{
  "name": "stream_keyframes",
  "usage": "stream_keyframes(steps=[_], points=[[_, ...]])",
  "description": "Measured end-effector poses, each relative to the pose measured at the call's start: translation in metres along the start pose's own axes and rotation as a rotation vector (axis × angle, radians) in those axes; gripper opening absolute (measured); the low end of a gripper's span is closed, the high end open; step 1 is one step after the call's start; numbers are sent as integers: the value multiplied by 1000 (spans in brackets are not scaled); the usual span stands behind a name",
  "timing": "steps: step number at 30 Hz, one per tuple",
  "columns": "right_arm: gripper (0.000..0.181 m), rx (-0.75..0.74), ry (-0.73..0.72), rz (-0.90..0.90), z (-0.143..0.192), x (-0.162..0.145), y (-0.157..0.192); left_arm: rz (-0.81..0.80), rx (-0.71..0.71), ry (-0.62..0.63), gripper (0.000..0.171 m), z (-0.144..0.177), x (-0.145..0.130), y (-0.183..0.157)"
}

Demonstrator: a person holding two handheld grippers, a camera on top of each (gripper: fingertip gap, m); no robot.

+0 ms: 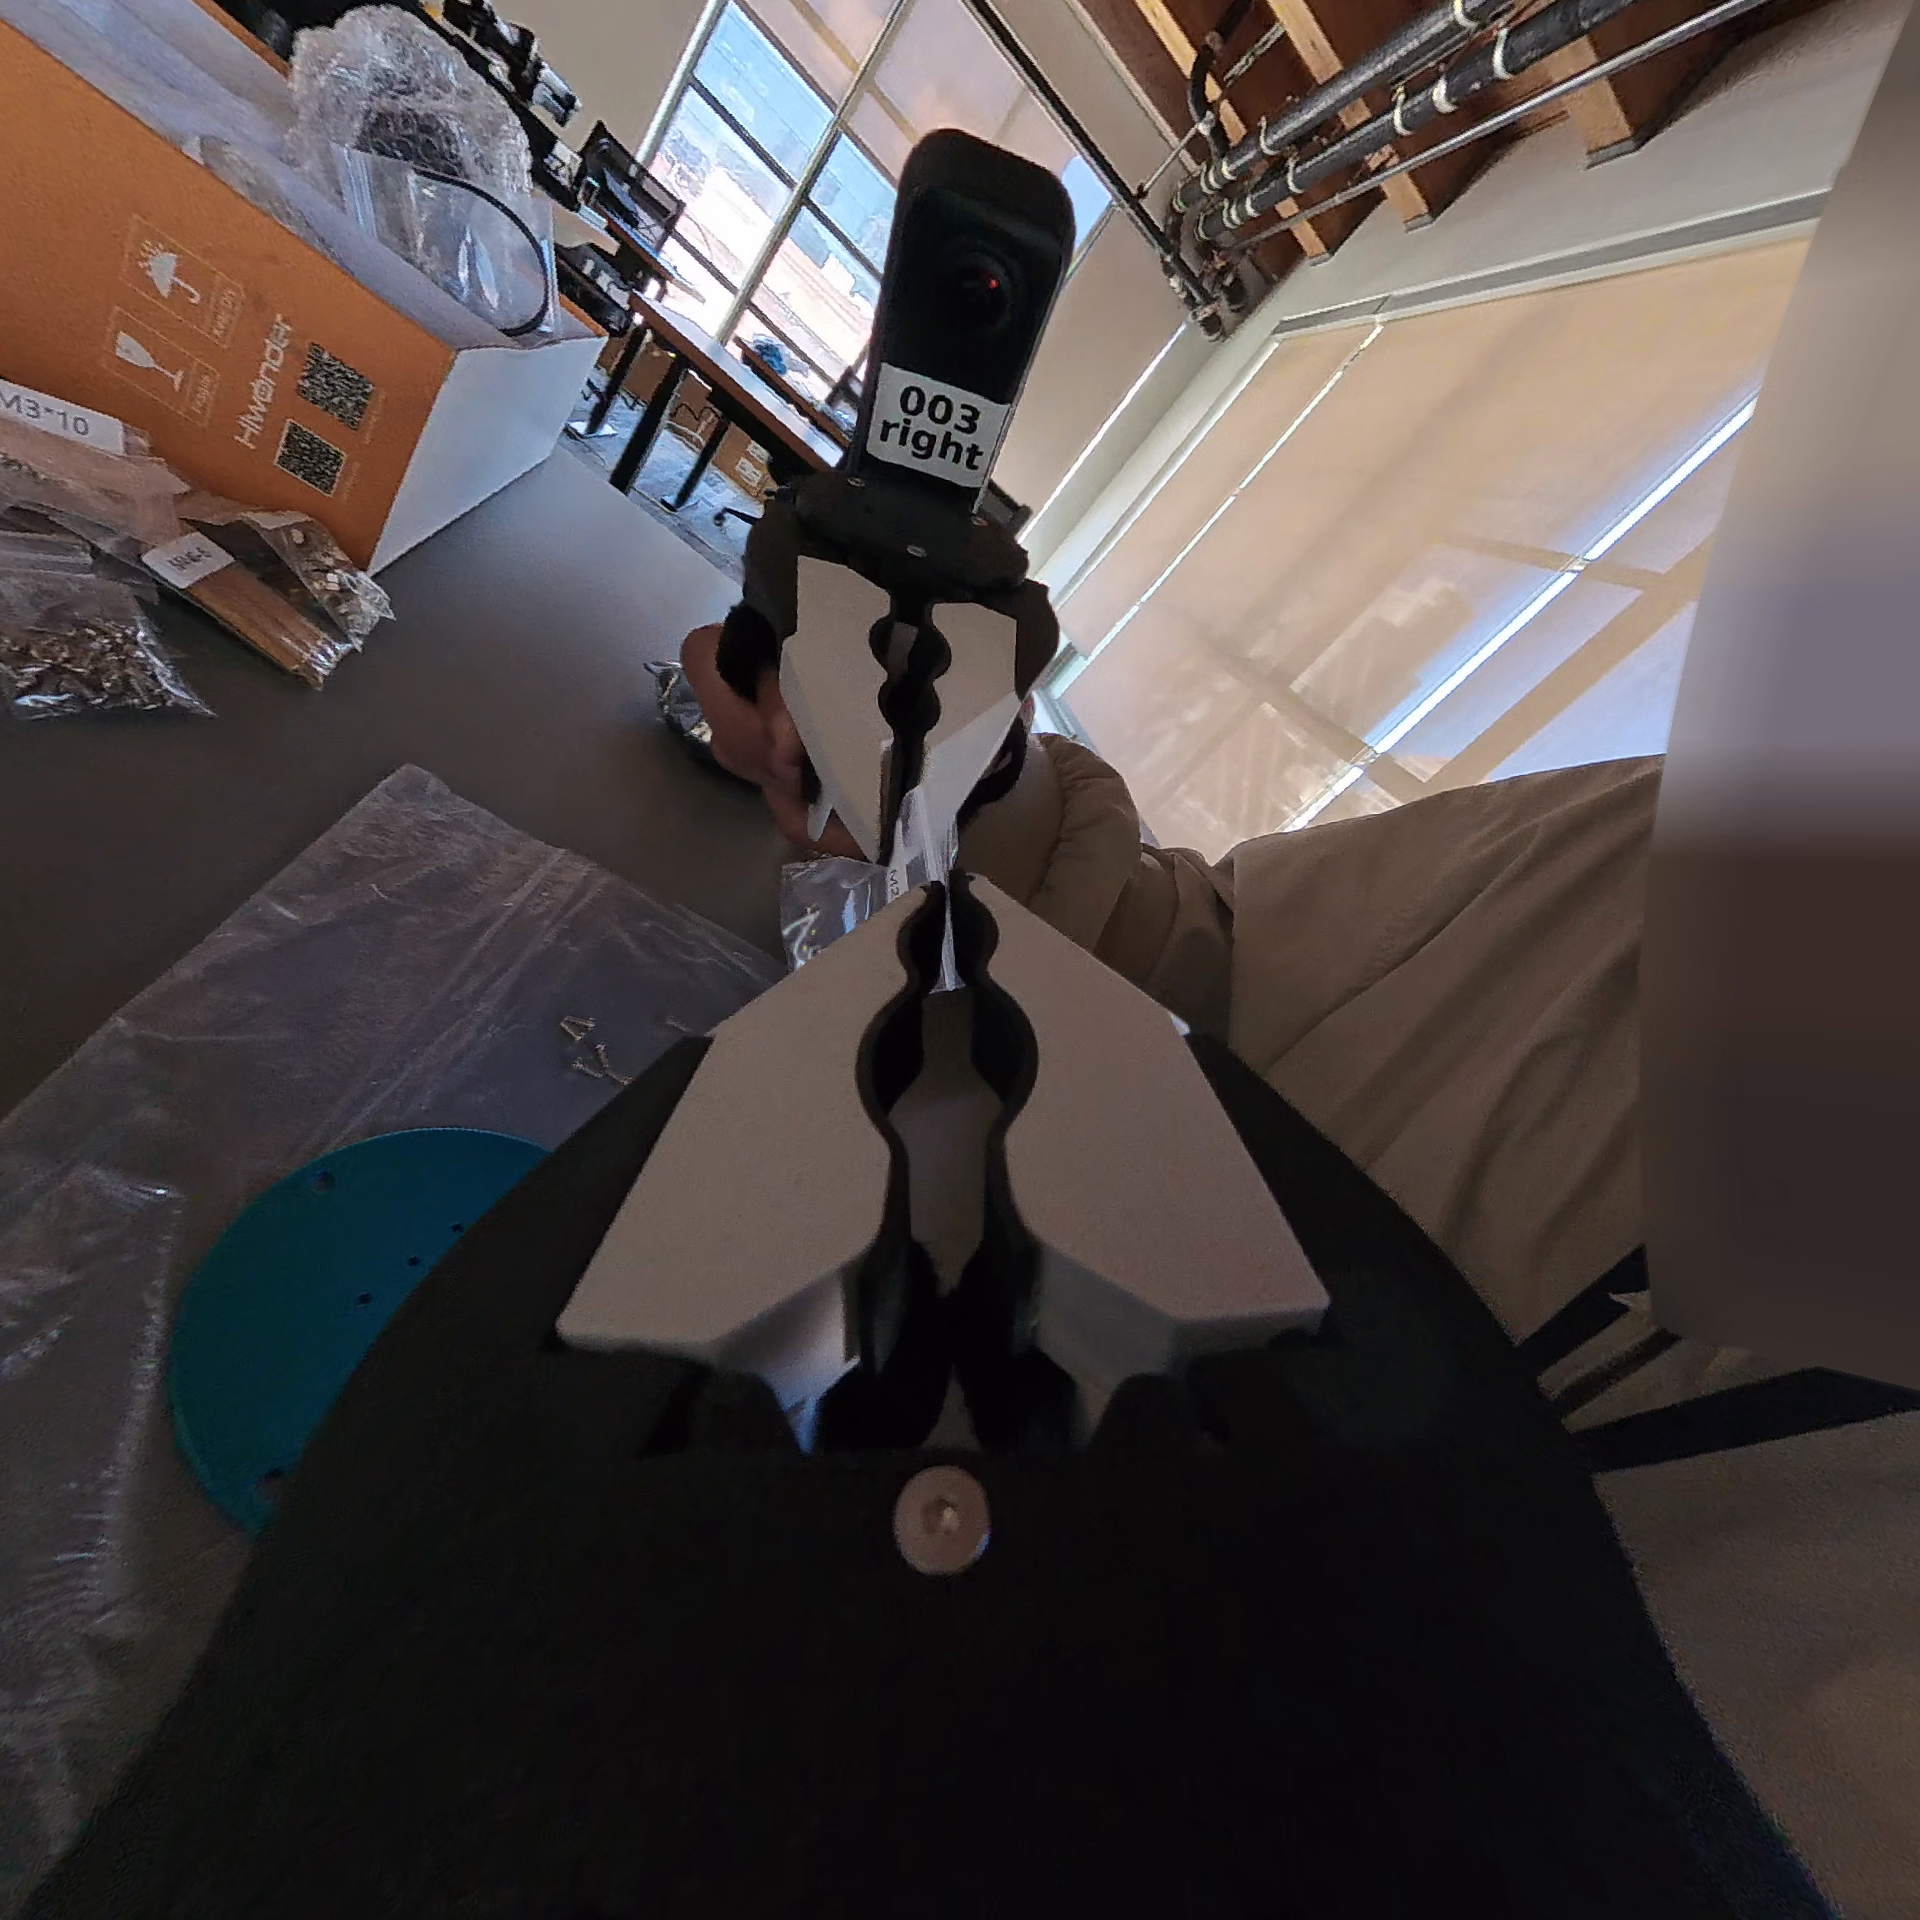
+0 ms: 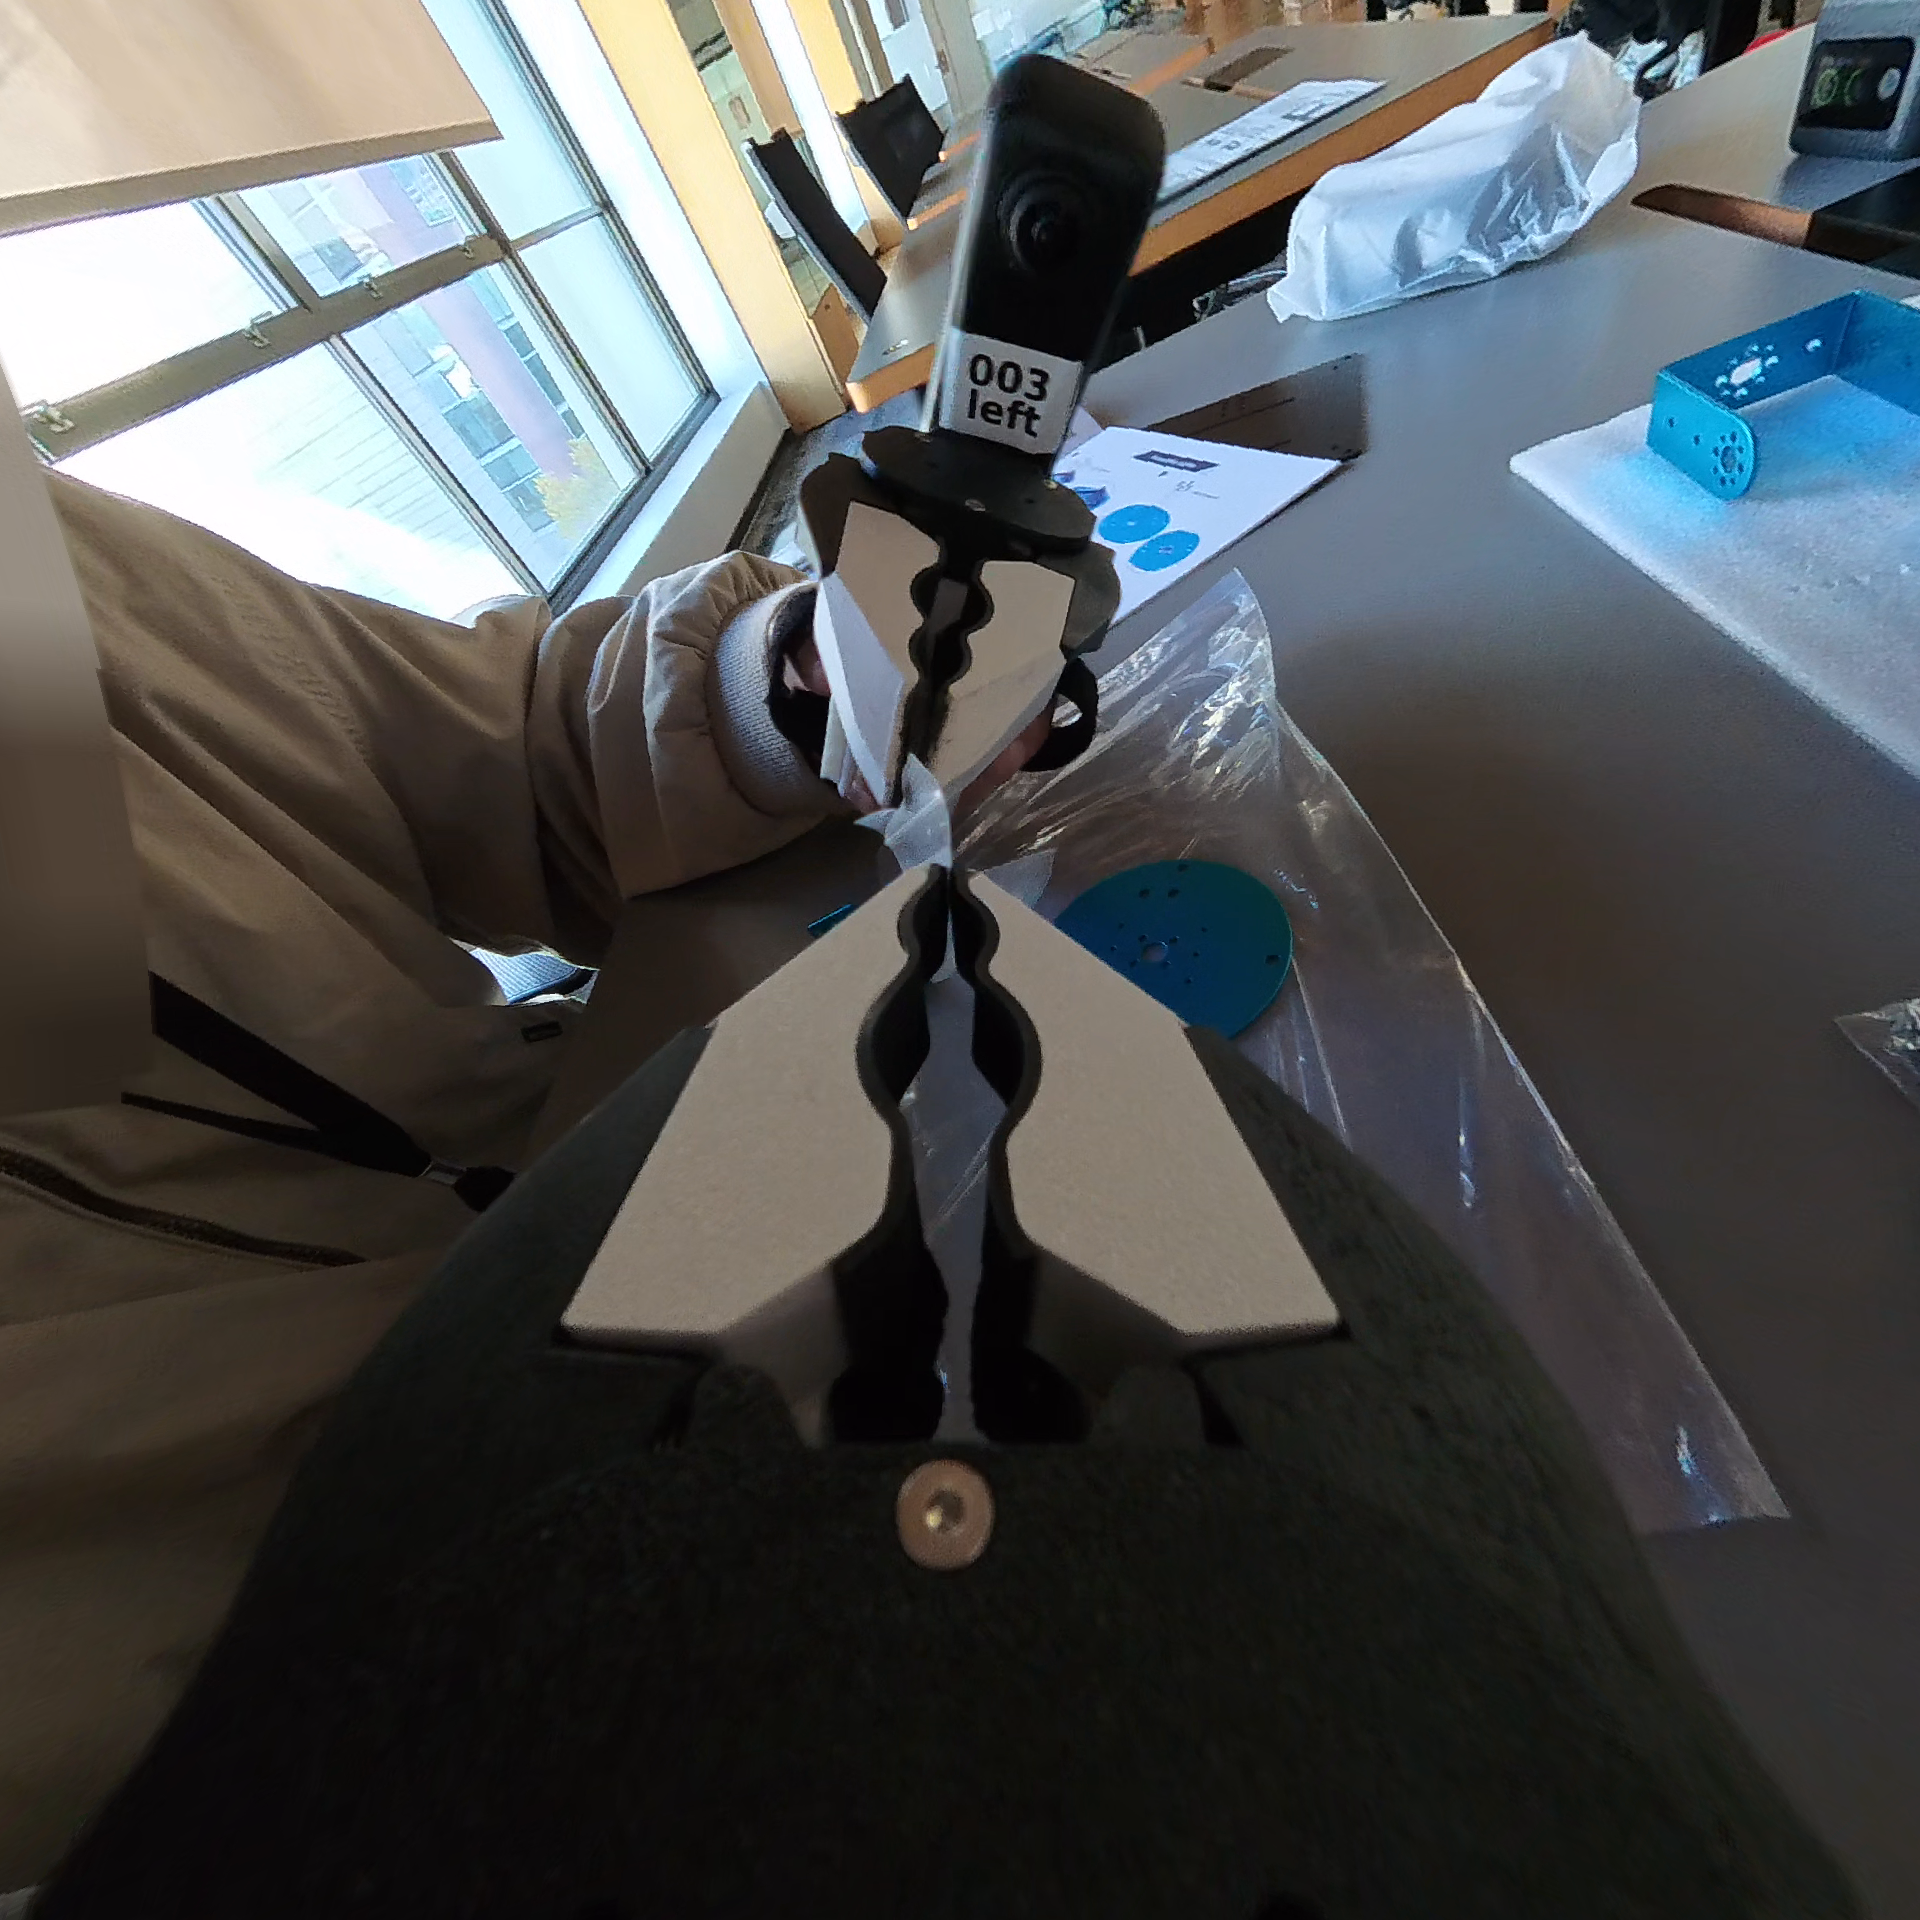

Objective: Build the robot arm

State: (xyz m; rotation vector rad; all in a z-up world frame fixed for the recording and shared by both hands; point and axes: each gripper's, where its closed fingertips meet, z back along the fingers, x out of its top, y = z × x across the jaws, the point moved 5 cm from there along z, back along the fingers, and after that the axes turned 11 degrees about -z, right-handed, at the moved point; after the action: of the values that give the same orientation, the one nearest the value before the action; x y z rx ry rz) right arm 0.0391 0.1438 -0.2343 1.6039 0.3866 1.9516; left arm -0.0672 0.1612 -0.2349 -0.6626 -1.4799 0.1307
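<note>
My two grippers meet tip to tip above the grey table (image 1: pixel 468 644). A small clear plastic bag (image 1: pixel 920 847) with a white label is stretched between them. My left gripper (image 1: pixel 948 896) is shut on one edge of this bag. The bag's film runs down between its pads. My right gripper (image 2: pixel 942 883) is shut on the opposite edge of the same bag (image 2: pixel 920 821). Each gripper shows in the other's view, the right one (image 1: pixel 888 831) and the left one (image 2: pixel 906 774), both pinching the bag. The bag's lower part with small screws hangs below (image 1: pixel 821 914).
A teal round plate (image 2: pixel 1184 935) lies under a large clear plastic bag (image 2: pixel 1382 1039), with loose screws (image 1: pixel 592 1049) nearby. An orange box (image 1: pixel 208 312) and bags of screws (image 1: pixel 83 644) lie to the left. A blue bracket (image 2: pixel 1787 395) on white foam (image 2: pixel 1766 561) and a paper sheet (image 2: pixel 1226 488) are to the right. My two grippers' fingertips are within a few centimetres of each other.
</note>
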Motion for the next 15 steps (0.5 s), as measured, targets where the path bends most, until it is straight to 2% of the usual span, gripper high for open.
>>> stream_keyframes(steps=[15], points=[[0, 28, -1, -46, 1, 1, 1, -61, 48, 3, 0, 2, 3, 1]])
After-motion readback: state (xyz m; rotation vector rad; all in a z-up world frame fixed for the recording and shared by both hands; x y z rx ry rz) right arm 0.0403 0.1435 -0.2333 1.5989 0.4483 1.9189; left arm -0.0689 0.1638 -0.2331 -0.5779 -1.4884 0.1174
